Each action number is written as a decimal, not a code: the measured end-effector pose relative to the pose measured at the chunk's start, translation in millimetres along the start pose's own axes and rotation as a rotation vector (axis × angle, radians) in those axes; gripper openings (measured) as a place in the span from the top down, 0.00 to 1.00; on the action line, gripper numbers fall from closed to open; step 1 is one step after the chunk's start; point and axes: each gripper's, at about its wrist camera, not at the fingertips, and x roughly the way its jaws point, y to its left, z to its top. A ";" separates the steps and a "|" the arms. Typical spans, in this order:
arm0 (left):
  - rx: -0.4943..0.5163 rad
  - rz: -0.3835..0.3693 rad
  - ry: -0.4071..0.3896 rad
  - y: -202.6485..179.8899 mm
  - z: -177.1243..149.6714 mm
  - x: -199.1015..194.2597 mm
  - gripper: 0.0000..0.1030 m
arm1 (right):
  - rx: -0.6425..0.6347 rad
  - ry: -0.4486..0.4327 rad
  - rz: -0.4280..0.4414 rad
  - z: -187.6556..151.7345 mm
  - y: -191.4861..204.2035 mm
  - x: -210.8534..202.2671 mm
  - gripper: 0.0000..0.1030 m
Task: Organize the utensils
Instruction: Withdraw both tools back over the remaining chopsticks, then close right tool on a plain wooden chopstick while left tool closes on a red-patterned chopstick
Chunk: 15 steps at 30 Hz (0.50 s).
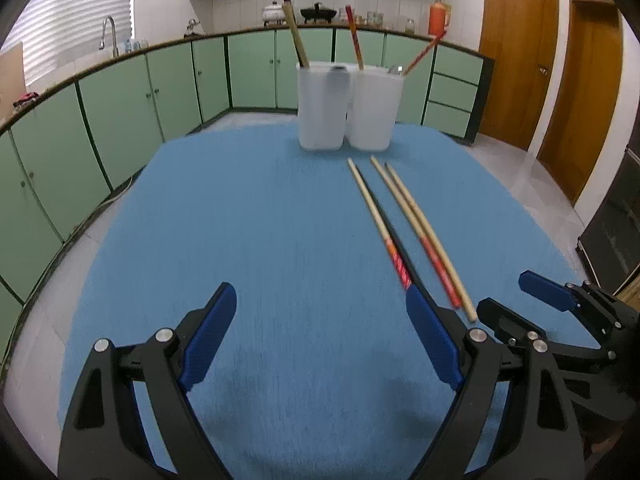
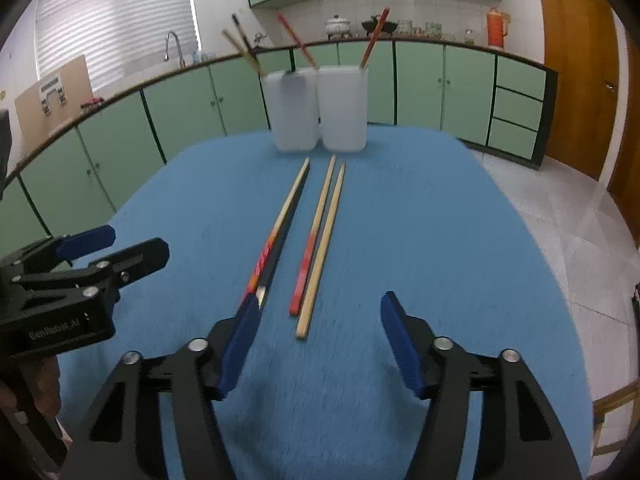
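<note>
Several chopsticks lie on the blue table: a red-ended one beside a black one (image 2: 276, 236) (image 1: 380, 224), and a red-ended and a plain wooden one (image 2: 320, 248) (image 1: 424, 232). Two white holder cups (image 1: 322, 106) (image 1: 374, 108) stand at the far edge with chopsticks upright in them; they also show in the right wrist view (image 2: 295, 110) (image 2: 344, 108). My left gripper (image 1: 320, 312) is open and empty, left of the chopsticks. My right gripper (image 2: 318, 312) is open, its fingers either side of the near ends of the chopsticks, above the table.
The blue table top (image 1: 248, 220) drops off to a tiled floor on all sides. Green kitchen cabinets (image 1: 120, 100) and a sink tap (image 1: 109, 32) line the back. Wooden doors (image 1: 516, 48) stand at right.
</note>
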 end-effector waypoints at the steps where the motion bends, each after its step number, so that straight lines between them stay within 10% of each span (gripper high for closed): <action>1: 0.000 0.000 0.007 -0.3 -2.1 1.3 0.18 | -0.001 0.008 -0.001 -2.5 1.3 1.7 0.47; 15: -0.023 -0.009 0.059 6.2 -10.1 13.4 0.18 | -0.002 0.046 -0.023 -11.2 4.7 15.4 0.72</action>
